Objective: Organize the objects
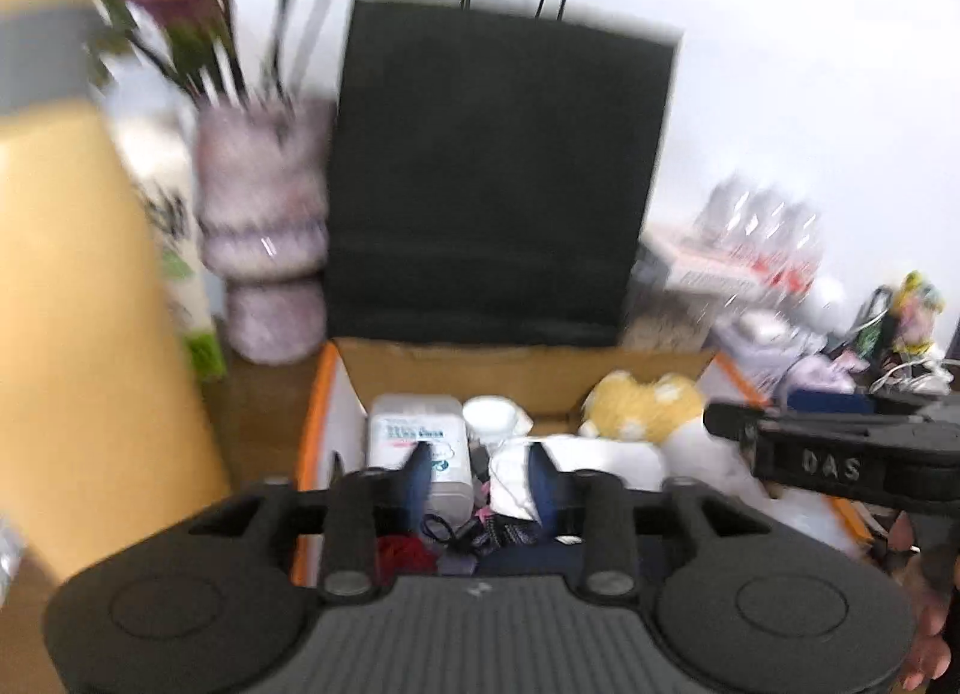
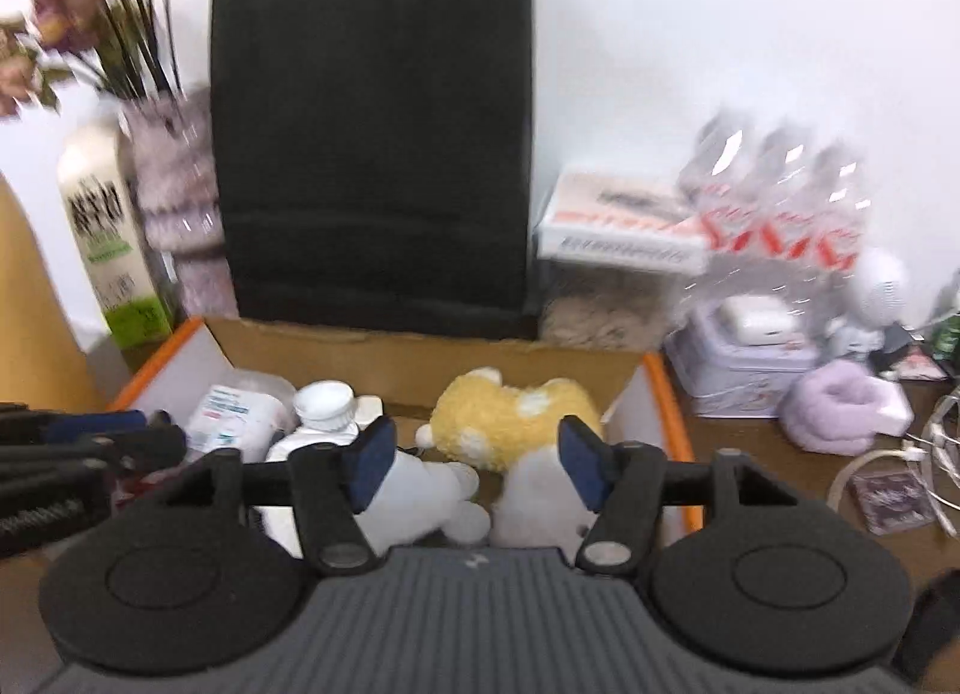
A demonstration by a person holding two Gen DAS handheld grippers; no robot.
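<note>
Cardboard box (image 2: 384,361) with orange-edged flaps, the open brown container holding the clutter, sits on the wooden table (image 2: 750,442) directly in front of a tall black paper bag (image 2: 372,154) with thin handles. Inside the box lie a fluffy yellow plush toy (image 2: 510,418) with white spots, a white plastic bottle (image 2: 321,412) with a ridged cap, a white wipes packet (image 1: 417,436) with blue print, and soft white plush pieces near the front.

The right gripper (image 2: 474,463) hovers over the box with its blue-padded jaws spread wide and nothing between them; the white plush lies below, apart from the pads. The left gripper (image 1: 480,475) also points into the box, jaws partly parted and empty, above a tangle of small dark cords and red fabric.

Left of the bag stand a mottled purple glass vase (image 1: 264,226) of dried flowers and a cream carton (image 2: 111,250) with a green base. Right of the box are a pale tin (image 2: 744,370), a lilac knitted roll (image 2: 840,406) and shrink-wrapped clear bottles (image 2: 780,202), all blurred.
</note>
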